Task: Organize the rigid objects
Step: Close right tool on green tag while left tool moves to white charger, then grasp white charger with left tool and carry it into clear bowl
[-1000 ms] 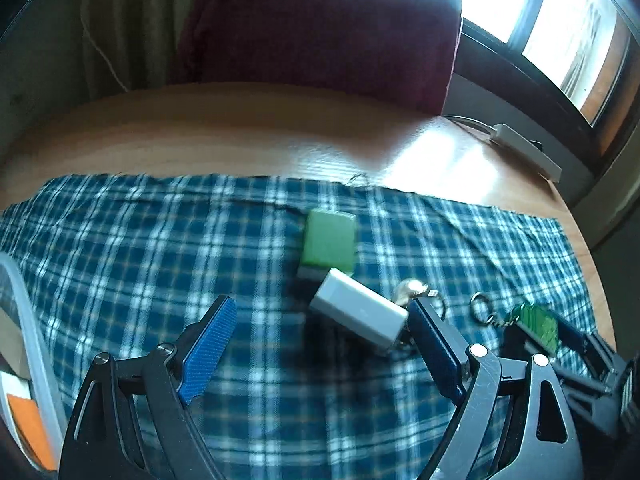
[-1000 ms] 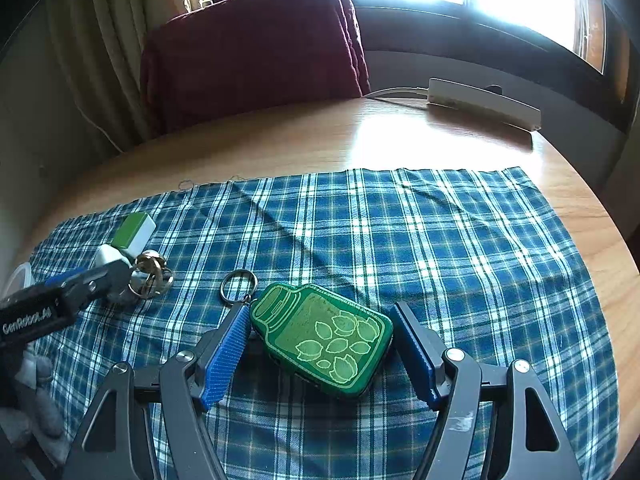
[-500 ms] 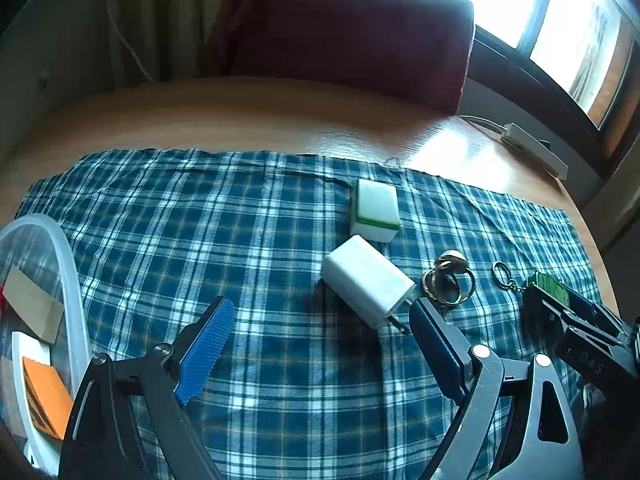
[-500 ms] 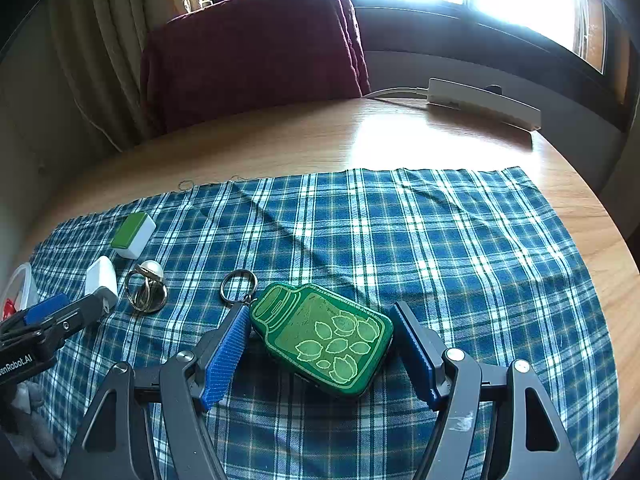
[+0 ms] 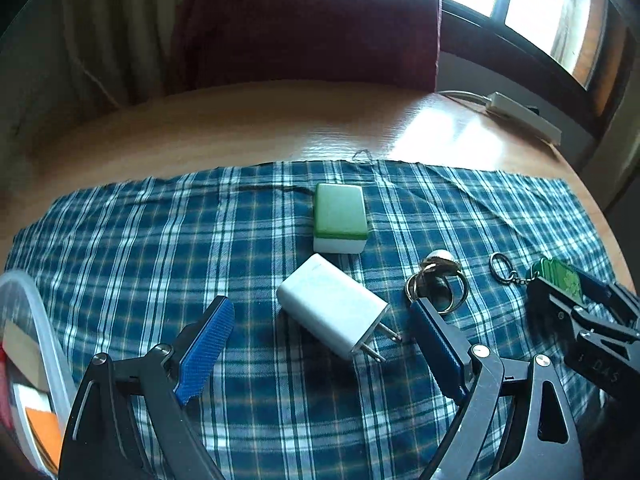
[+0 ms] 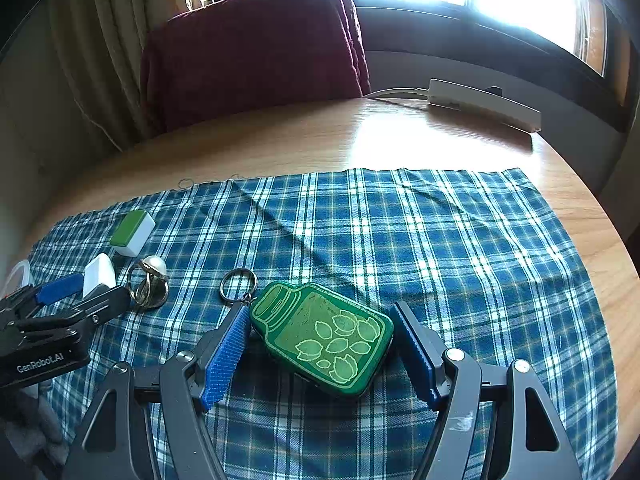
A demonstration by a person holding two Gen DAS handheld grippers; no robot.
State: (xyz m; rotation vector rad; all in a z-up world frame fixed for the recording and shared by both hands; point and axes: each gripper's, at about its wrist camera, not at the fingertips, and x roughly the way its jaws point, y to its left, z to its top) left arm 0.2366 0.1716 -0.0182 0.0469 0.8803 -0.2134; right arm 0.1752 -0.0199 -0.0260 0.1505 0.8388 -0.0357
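Note:
A white plug charger (image 5: 334, 310) lies on the plaid cloth (image 5: 160, 240), prongs toward me, between the fingers of my open left gripper (image 5: 320, 320), which do not touch it. Beyond it sit a green-and-white tile (image 5: 340, 214) and a pearl ring (image 5: 438, 284). My right gripper (image 6: 320, 320) is open and straddles a green jar-shaped keychain (image 6: 326, 338) lying flat; its left pad (image 6: 226, 352) is close to the jar's neck. The right wrist view also shows the left gripper (image 6: 60, 308), the charger (image 6: 99, 274), the tile (image 6: 132, 228) and the ring (image 6: 150, 280) at far left.
A clear plastic container (image 5: 36, 360) with small items inside sits at the cloth's left edge. A white power strip (image 6: 480, 104) lies at the table's back right. A maroon cushion (image 6: 256, 52) stands behind the round wooden table (image 6: 320, 136).
My left gripper swung left toward the container, then came back, and the charger now lies centred between its fingers. The right gripper and the keychain have stayed still.

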